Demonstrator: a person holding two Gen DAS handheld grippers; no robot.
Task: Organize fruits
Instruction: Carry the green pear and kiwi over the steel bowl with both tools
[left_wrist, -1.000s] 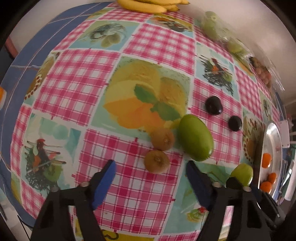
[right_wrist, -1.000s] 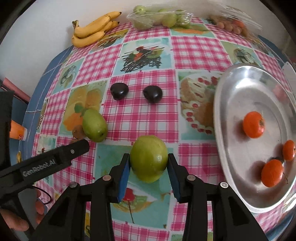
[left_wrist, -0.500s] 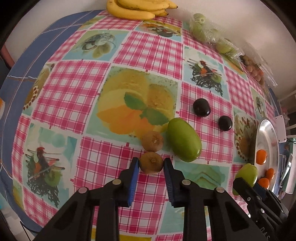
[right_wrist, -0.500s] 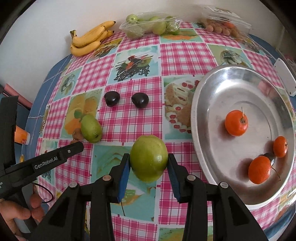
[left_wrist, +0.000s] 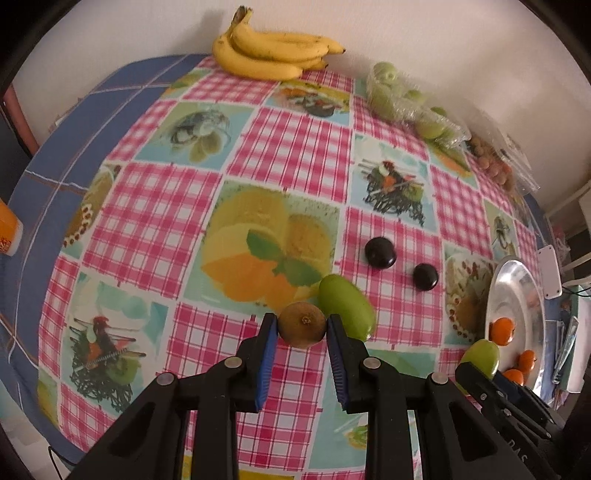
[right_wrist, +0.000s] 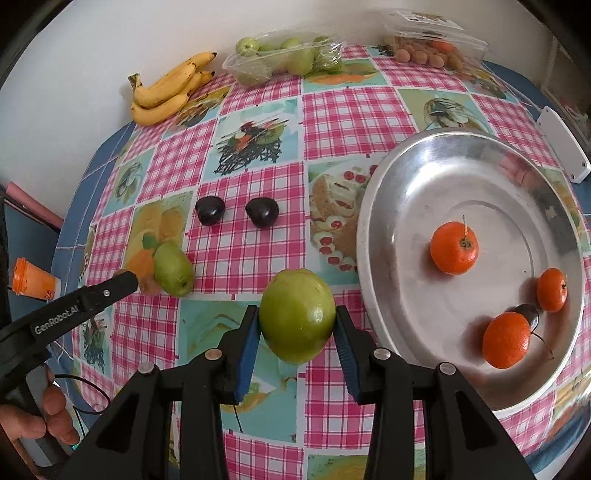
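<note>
Three small orange mandarins (right_wrist: 453, 248) already lie in the round silver metal tray (right_wrist: 391, 206). The right gripper (right_wrist: 295, 328) is clamped on a round green fruit (right_wrist: 297, 314) just beside the tray; the left gripper (left_wrist: 302, 326) pinches a brown kiwi (left_wrist: 302, 324). Left on the desk (left_wrist: 295, 147): an oblong green fruit (left_wrist: 347, 307) and two dark plums (left_wrist: 380, 252).

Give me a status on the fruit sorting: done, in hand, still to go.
Done: three oranges lie in the metal tray. In hand: the left gripper is shut on a kiwi, and the right gripper is shut on a green apple, both beside the tray. Left on the tablecloth: a green mango, two dark plums and possibly a second kiwi hidden behind the gripper.
</note>
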